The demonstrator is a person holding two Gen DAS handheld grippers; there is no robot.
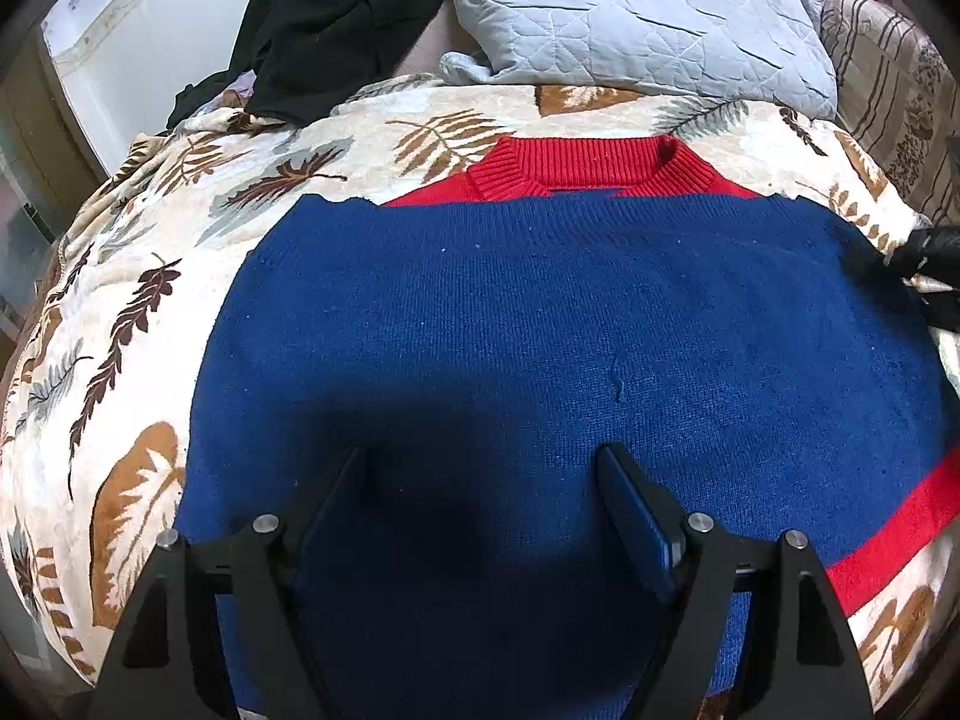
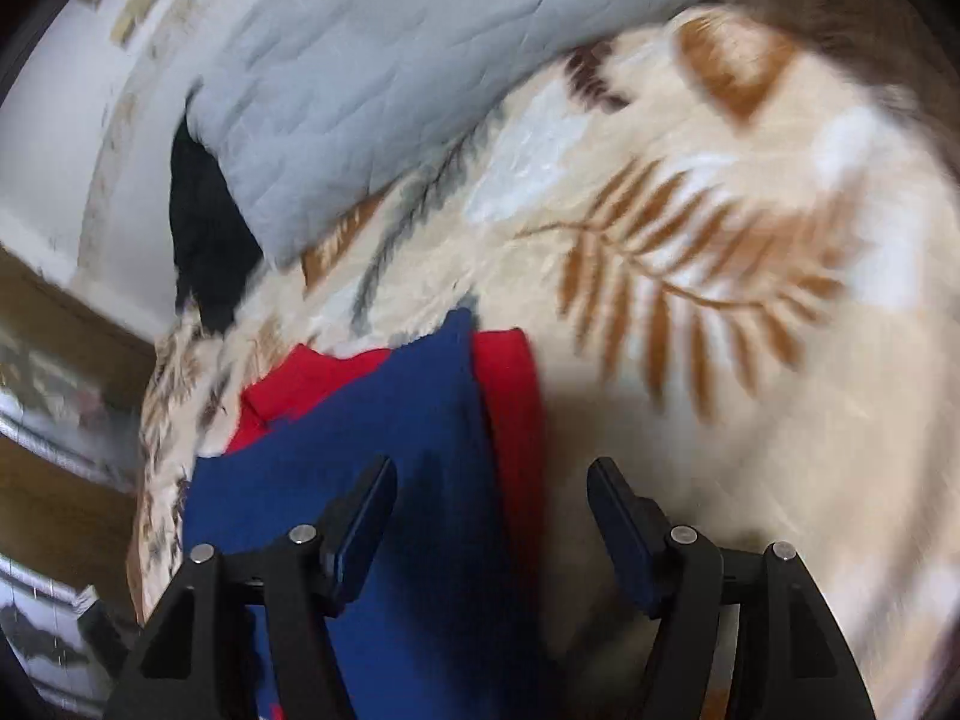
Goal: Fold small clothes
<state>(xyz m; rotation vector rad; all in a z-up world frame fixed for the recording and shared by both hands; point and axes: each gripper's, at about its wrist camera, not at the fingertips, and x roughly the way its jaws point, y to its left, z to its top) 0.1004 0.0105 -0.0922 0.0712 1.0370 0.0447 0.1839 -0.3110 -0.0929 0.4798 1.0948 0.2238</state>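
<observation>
A small blue knit sweater (image 1: 540,324) with a red ribbed collar (image 1: 591,171) and a red hem band (image 1: 900,528) lies flat on a leaf-print blanket (image 1: 156,252). My left gripper (image 1: 480,474) is open and empty, low over the sweater's near part. In the right wrist view, which is blurred, the sweater (image 2: 396,420) lies lower left with a red edge (image 2: 513,396) along its right side. My right gripper (image 2: 491,483) is open and empty, over the sweater's right edge. Its tip also shows in the left wrist view (image 1: 933,249) at the sweater's right shoulder.
A grey quilted pillow (image 1: 636,12) and a black garment (image 1: 336,18) lie at the head of the bed. A striped cushion (image 1: 894,78) sits at the far right. The pillow also shows in the right wrist view (image 2: 384,72). The bed's left edge drops off to a wall and floor.
</observation>
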